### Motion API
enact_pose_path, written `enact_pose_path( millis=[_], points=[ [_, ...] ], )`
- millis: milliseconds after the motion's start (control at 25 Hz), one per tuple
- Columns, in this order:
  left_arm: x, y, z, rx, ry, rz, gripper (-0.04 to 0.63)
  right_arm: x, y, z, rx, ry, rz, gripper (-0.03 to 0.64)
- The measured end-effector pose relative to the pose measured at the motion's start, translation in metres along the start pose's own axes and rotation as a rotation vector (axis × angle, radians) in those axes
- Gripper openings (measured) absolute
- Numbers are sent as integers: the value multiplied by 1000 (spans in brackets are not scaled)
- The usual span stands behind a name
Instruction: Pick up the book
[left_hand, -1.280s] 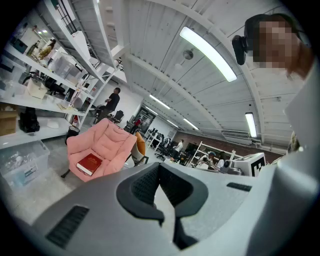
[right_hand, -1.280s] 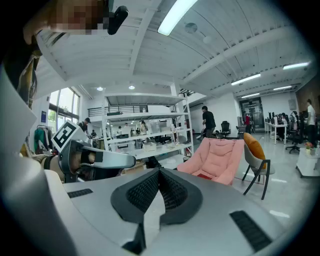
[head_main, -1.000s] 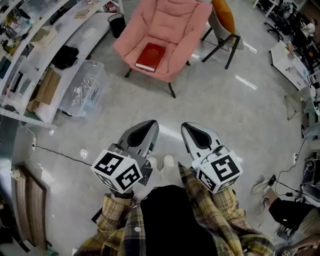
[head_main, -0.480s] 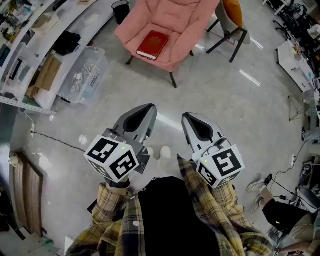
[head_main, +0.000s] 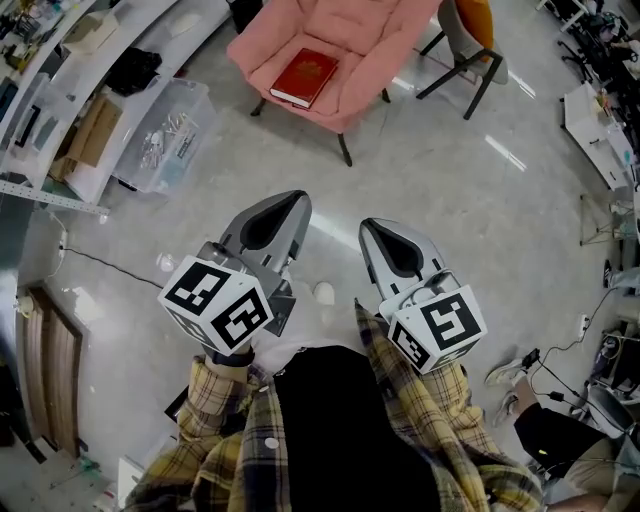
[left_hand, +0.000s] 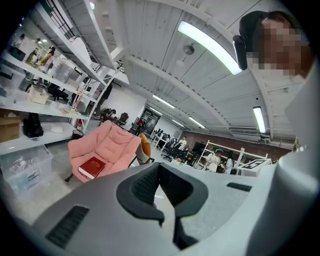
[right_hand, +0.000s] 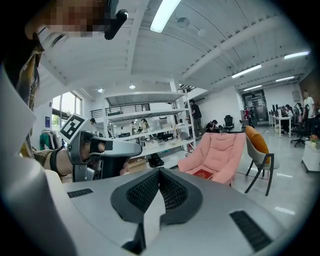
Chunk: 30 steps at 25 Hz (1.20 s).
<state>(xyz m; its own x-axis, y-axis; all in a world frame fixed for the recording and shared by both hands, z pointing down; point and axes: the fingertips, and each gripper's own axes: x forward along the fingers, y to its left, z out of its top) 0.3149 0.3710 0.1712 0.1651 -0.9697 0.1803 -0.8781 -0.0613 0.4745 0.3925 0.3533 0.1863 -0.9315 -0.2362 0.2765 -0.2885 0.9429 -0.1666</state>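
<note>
Left claw (head_main: 291, 201), right claw (head_main: 369, 227) advanced, book (head_main: 305, 77) well ahead, seemingly flat

overhead and two low views, shared armchair (head_main: 372, 40)

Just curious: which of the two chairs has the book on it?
The pink armchair, with the red book on its seat, beside the orange-and-grey chair.

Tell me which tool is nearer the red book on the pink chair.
Left, narrowly. The left tool points almost straight at the book; the right tool is beside it, with the book ahead and to its left. Both are well short of the chair.
</note>
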Motion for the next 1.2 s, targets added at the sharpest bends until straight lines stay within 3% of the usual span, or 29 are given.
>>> enact_pose_path(
  millis=[240, 520, 840, 1200],
  points=[
    [13, 19, 5, -16, 13, 9, 3, 28, -5, -1, 10, 30, 30, 17],
    [27, 76, 36, -13, 26, 14, 3, 93, -11, 15, 20, 43, 23, 17],
    [39, 150, 91, 0, 28, -12, 3, 178, -15, 48, 23, 40, -18, 17],
    [42, 207, 120, 10, 50, -51, 3, 240, -19, 67, 32, 35, -79, 17]
  ],
)
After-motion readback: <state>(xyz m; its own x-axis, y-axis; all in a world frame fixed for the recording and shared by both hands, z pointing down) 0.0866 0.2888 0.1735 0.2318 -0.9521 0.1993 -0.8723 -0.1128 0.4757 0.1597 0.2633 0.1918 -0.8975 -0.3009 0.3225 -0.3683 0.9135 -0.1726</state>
